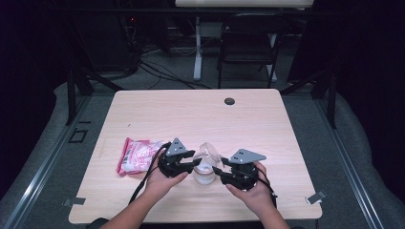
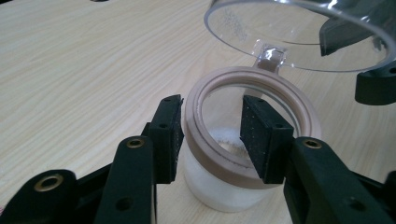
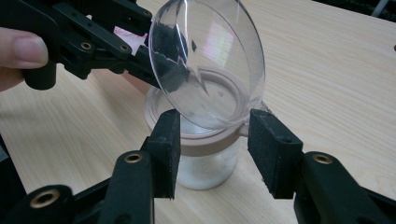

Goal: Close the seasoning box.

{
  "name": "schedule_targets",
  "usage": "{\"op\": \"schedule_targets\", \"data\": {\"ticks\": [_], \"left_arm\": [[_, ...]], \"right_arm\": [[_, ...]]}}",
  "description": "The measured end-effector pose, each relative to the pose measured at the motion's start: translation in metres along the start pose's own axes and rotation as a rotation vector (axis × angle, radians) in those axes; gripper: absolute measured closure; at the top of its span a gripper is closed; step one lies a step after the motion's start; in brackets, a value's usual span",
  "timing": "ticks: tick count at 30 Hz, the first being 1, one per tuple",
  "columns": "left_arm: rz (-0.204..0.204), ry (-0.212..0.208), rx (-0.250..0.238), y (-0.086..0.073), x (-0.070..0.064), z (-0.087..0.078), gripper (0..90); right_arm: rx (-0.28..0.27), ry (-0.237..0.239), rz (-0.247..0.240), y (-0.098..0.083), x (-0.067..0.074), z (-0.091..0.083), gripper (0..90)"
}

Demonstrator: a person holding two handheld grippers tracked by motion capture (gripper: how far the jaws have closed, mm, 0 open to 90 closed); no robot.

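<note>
One clear jar (image 1: 204, 172), pinkish rim | hinged clear lid (image 3: 210, 60) raised | white powder inside | left gripper (image 2: 212, 135) open astride rim | right gripper (image 3: 215, 149) open beside collar

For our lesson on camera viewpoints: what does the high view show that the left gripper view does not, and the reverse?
High view: a pink packet left of the jar, a chair beyond the table, the left hand and right hand. Left gripper view: white powder in the jar, and the left gripper with its jaws straddling the rim, one inside, one outside. Both: the jar, its raised clear lid, the table.
</note>
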State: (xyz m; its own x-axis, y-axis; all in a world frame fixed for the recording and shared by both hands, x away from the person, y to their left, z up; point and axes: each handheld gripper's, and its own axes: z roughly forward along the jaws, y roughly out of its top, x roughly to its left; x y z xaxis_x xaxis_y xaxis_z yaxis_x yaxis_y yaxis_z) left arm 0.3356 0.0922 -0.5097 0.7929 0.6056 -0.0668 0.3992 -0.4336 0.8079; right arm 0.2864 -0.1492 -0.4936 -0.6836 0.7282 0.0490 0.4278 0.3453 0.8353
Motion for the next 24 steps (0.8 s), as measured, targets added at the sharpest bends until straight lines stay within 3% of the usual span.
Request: {"op": "schedule_targets", "data": {"ticks": [7, 24], "left_arm": [[0.004, -0.001, 0.021, -0.0021, -0.0002, 0.0035, 63.3], [-0.004, -0.002, 0.014, -0.0034, 0.0009, 0.0044, 65.0]], "right_arm": [[0.004, -0.005, 0.003, -0.0005, -0.0021, -0.0004, 54.8], [-0.006, -0.011, 0.020, -0.0015, -0.0066, -0.0016, 56.6]]}}
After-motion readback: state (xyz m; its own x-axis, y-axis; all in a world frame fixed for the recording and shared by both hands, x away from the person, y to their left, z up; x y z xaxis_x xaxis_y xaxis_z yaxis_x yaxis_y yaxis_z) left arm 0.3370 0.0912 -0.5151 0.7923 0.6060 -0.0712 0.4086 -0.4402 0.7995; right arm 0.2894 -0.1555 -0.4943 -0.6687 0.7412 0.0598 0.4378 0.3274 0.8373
